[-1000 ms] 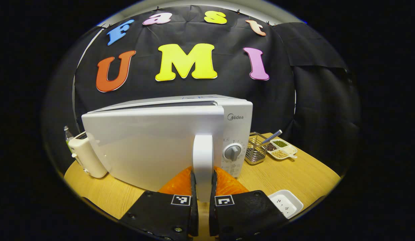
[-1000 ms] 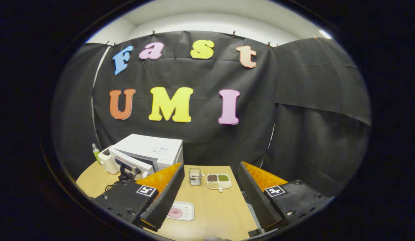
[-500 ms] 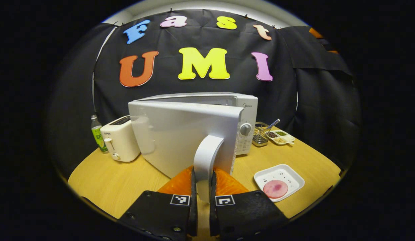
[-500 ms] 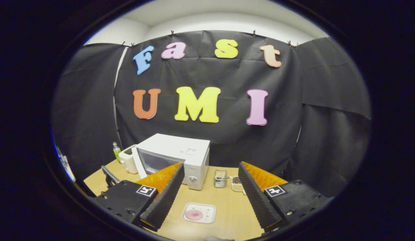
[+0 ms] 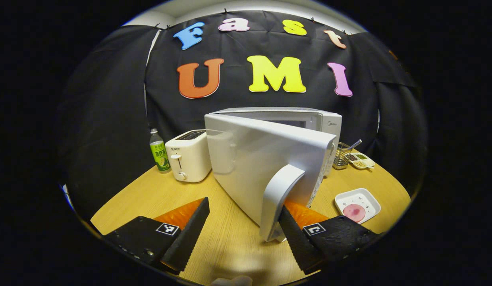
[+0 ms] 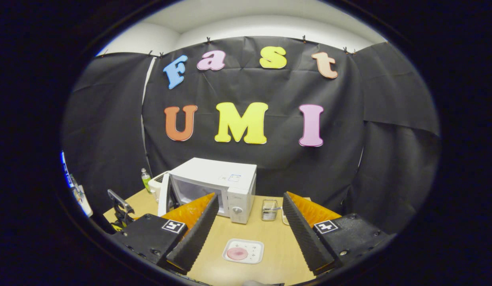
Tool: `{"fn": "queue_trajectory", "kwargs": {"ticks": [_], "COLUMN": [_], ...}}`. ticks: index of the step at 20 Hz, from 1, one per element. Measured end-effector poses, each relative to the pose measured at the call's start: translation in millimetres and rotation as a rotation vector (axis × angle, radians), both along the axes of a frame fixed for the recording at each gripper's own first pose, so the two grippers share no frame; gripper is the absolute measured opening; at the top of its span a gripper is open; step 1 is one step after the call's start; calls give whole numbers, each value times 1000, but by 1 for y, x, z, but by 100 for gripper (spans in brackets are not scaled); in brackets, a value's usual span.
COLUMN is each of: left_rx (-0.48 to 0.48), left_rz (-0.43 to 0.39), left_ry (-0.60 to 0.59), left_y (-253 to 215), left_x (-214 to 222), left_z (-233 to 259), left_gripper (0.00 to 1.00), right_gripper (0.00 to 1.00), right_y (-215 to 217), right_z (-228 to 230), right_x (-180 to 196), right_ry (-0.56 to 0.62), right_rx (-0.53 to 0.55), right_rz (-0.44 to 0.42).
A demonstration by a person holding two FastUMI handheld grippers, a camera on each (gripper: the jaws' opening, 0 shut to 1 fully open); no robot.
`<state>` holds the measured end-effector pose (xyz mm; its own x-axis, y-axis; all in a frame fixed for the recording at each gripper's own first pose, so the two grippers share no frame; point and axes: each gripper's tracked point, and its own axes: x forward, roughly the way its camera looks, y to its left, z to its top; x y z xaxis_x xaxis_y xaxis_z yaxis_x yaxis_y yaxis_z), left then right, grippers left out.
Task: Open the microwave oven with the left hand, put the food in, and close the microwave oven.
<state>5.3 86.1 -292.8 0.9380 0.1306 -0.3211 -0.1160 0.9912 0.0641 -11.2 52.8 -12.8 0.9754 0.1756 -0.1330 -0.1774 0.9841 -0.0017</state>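
The left gripper (image 5: 244, 234) has its fingers spread wide, holding nothing. The white curved door handle (image 5: 278, 200) stands just in front of its right-hand finger (image 5: 295, 242), and whether the two touch I cannot tell; the handle is certainly not pinched. The white microwave oven door (image 5: 265, 159) hangs well open, swung out to the left from its hinge side, so the spread fingers read as a release: the opening step looks done and the handle is no longer needed.

The right gripper (image 6: 247, 234) also has its fingers spread and empty, hovering above the near edge of the light wooden surface (image 6: 269, 234). It points toward the white square plate (image 6: 243, 251), which lies on the surface between the fingers in the right gripper view, ready, I judge, to be picked up next. The plate carries the food, a round pink slice (image 6: 237, 254), and sits near and to the right of the white microwave oven (image 6: 214, 186), whose cavity (image 6: 194, 192) faces the open side.

Farther right of the oven stand a small wire basket (image 6: 269, 209) with a utensil in it and a white divided dish (image 5: 361, 159) holding green, brown and pale grains. Left of the oven stand a cream toaster (image 5: 188, 155) and a green-labelled bottle (image 5: 159, 151), out of the working path.
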Motion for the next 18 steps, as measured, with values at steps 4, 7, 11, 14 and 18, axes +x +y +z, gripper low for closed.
{"fn": "queue_trajectory", "kwargs": {"ticks": [4,7,11,14,18], "left_rx": [31,46,55,80,107], "left_rz": [18,39,84,142,224], "left_ry": [-53,-42,-35,-22,0], "left_y": [16,35,70,102,141], "left_x": [-13,-27,-51,-67,-85], "left_z": [19,20,23,23,24], "left_gripper": [97,97,97,97,97], "right_gripper": [100,100,100,100,100], "right_y": [5,17,35,39,23], "right_z": [-2,-9,-27,-46,-78], "right_x": [0,2,5,11,27], "right_ry": [0,7,35,64,102], "right_rx": [1,-7,-5,-6,14], "right_rz": [10,33,66,74,29]}}
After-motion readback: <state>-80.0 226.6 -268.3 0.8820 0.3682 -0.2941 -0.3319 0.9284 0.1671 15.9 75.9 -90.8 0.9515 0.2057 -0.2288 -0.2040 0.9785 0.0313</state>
